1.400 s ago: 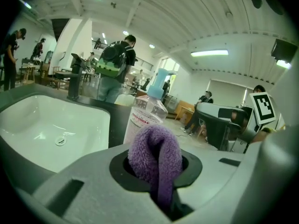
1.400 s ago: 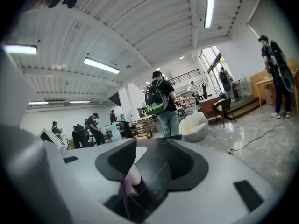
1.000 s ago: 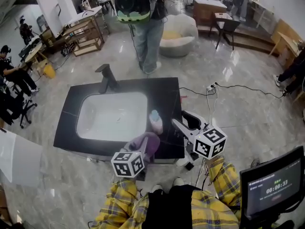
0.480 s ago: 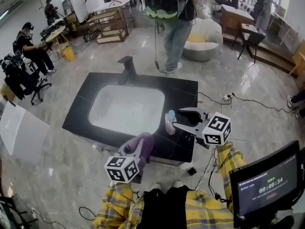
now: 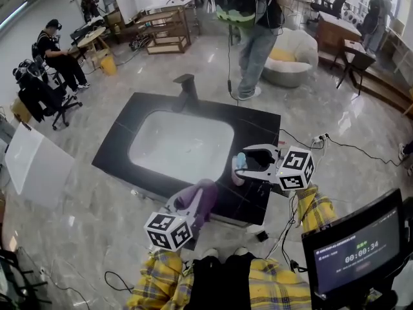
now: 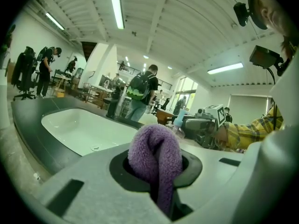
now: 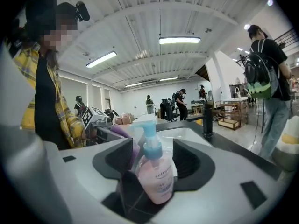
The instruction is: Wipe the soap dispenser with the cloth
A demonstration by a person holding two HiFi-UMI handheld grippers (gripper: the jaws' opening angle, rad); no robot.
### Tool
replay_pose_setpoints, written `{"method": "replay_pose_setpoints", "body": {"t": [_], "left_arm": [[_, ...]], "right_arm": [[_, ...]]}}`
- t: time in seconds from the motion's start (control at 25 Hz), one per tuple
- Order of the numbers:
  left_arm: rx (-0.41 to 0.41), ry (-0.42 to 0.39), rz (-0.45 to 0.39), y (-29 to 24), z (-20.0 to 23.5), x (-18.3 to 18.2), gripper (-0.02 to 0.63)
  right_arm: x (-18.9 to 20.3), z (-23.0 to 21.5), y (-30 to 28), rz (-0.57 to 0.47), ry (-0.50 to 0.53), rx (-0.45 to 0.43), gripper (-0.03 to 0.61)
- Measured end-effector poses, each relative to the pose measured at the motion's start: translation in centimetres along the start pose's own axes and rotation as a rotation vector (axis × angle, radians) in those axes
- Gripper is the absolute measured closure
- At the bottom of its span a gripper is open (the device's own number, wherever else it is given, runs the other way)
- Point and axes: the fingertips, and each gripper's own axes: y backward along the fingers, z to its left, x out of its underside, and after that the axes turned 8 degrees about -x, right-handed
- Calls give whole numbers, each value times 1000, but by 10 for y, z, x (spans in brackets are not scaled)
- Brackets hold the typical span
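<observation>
A pink soap dispenser (image 5: pixel 239 168) with a blue pump stands on the black counter, at the basin's right side. My right gripper (image 5: pixel 244 162) reaches in from the right, one jaw on each side of the bottle. In the right gripper view the dispenser (image 7: pixel 156 176) stands upright between the jaws of the right gripper (image 7: pixel 154 161), which are opening, with gaps to both. My left gripper (image 5: pixel 195 205) hangs over the counter's front edge, shut on a purple cloth (image 5: pixel 201 194). The cloth (image 6: pixel 156 150) bulges out of the left gripper (image 6: pixel 158 174). The dispenser (image 6: pixel 179 120) lies ahead to the right.
A white basin (image 5: pixel 181 147) is set in the black counter (image 5: pixel 126 144), with a dark faucet (image 5: pixel 187 84) at the back. Behind the counter a person with a backpack (image 5: pixel 248 18) stands. A monitor (image 5: pixel 355 250) is at the lower right, cables (image 5: pixel 319 139) on the floor.
My right gripper swung round from pointing up-left to pointing left, with its jaws now on both sides of the dispenser. My left gripper with the cloth rose slightly.
</observation>
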Motion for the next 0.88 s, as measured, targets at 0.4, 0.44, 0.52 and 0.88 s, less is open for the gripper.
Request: {"method": "replay_pose_setpoints", "body": {"t": [0.4, 0.44, 0.52, 0.88], "left_arm": [[25, -7, 9, -27, -13, -5, 569], [28, -8, 9, -30, -14, -5, 569], [34, -11, 12, -36, -15, -4, 569], [44, -31, 11, -47, -19, -13, 569]], "right_arm": [[20, -2, -10, 75, -19, -75, 328], [21, -3, -11, 80, -18, -77, 327], [25, -5, -14, 96, -7, -79, 327], [27, -5, -20, 110, 25, -69, 325]]}}
